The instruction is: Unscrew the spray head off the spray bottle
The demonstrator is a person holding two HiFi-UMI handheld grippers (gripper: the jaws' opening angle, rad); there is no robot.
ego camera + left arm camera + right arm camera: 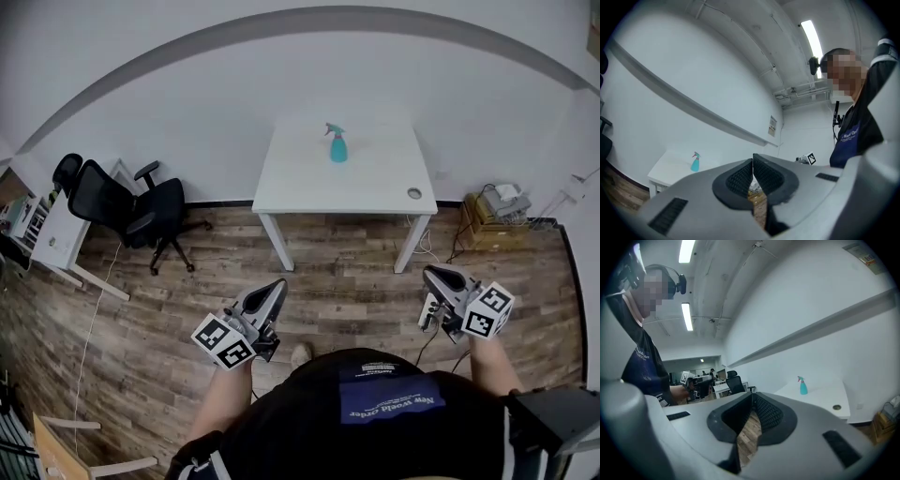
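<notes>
Spray bottle (pixel 337 146) upright on table (pixel 300 183), left gripper (pixel 278 285), right gripper (pixel 430 273) closed, empty

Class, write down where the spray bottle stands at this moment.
In the head view, the spray bottle stands upright toward the back of the white table, roughly centred left to right.

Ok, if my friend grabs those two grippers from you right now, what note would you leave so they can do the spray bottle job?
Grippers: the left gripper has its jaws shut and empty, and so does the right gripper. Both are held low, well short of the table.
Things: the spray bottle stands upright on the far half of the white table, with its spray head on.
Done: nothing yet.
Left: walk up, grip the bottle with one gripper and unscrew the head with the other.
</notes>
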